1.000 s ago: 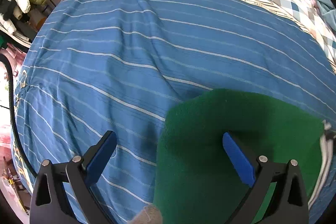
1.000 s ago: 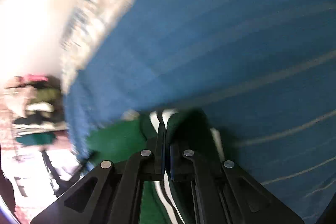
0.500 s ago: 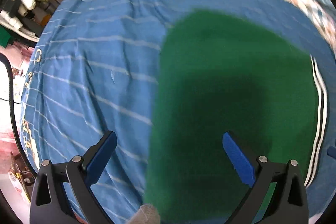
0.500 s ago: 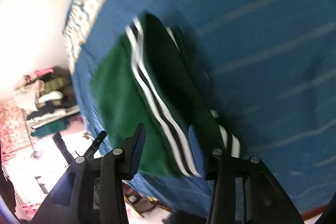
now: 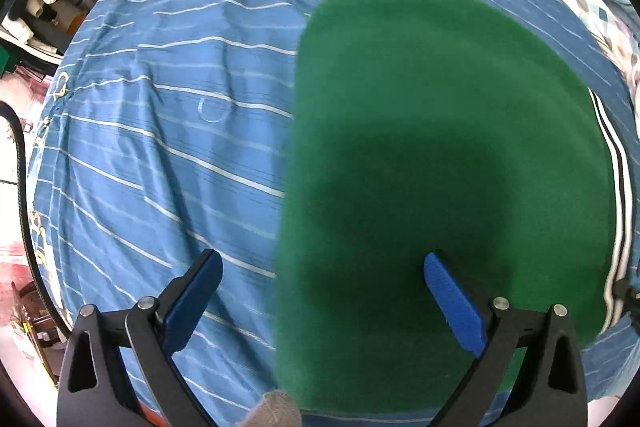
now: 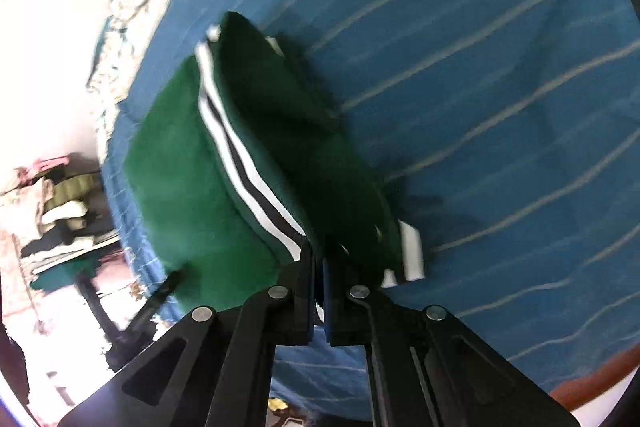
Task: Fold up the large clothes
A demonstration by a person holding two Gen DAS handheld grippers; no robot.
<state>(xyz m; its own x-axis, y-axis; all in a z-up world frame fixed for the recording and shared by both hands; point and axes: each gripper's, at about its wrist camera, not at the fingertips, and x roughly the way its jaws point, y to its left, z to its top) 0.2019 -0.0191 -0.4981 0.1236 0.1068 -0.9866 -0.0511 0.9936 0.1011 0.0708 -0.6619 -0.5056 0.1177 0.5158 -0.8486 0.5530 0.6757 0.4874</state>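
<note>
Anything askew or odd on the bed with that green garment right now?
Mostly tidy: the folded green garment lies flat on the blue striped bedsheet. One oddity: at the near corner a white-striped cuff sticks out beyond the fold, beside the shut right gripper. The left gripper is open above it.

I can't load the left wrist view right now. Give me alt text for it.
A folded green garment with black and white side stripes lies flat on a blue striped bedsheet. The left gripper hangs above it, open, one blue-padded finger over the sheet, the other over the garment.
</note>
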